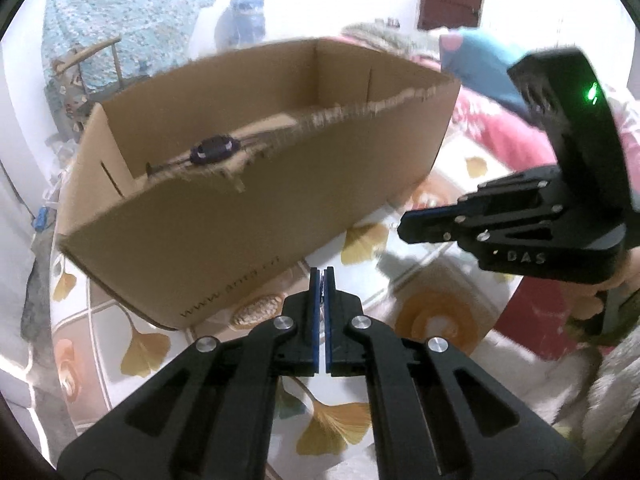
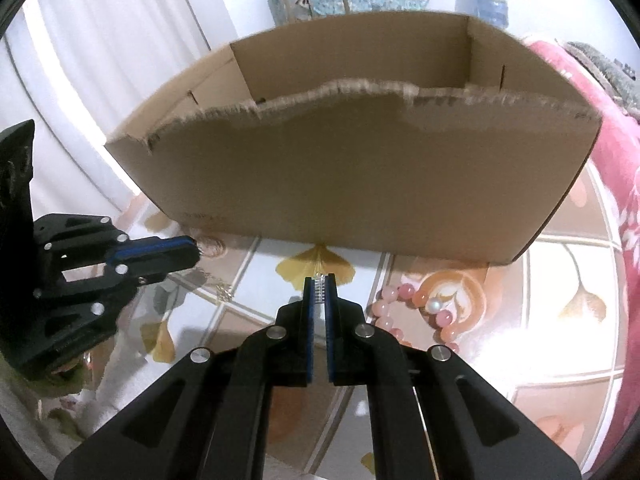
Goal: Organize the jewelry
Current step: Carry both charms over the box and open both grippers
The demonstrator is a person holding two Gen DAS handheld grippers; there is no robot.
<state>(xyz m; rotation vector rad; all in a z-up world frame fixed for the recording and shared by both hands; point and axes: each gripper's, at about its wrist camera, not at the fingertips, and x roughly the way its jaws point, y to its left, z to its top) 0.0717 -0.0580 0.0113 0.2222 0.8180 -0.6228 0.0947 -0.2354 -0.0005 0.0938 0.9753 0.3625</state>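
An open cardboard box [image 1: 256, 184] with a torn front rim stands on a table with a ginkgo-leaf cloth; it also shows in the right wrist view [image 2: 360, 168]. A dark purple bracelet [image 1: 215, 149] lies inside it. My left gripper [image 1: 322, 274] is shut and empty just in front of the box. My right gripper [image 2: 319, 280] is shut on a thin silver chain [image 2: 319, 290] in front of the box. A pink bead bracelet [image 2: 416, 312] with a pearl lies on the cloth to its right. A fine gold chain [image 2: 220, 286] lies by the left gripper [image 2: 196, 252].
A round woven piece [image 1: 258, 309] lies at the box's front edge. A pink blanket [image 2: 616, 184] borders the table on the right. A chair with blue fabric [image 1: 116, 12] and a blue jug [image 1: 244, 20] stand behind the box.
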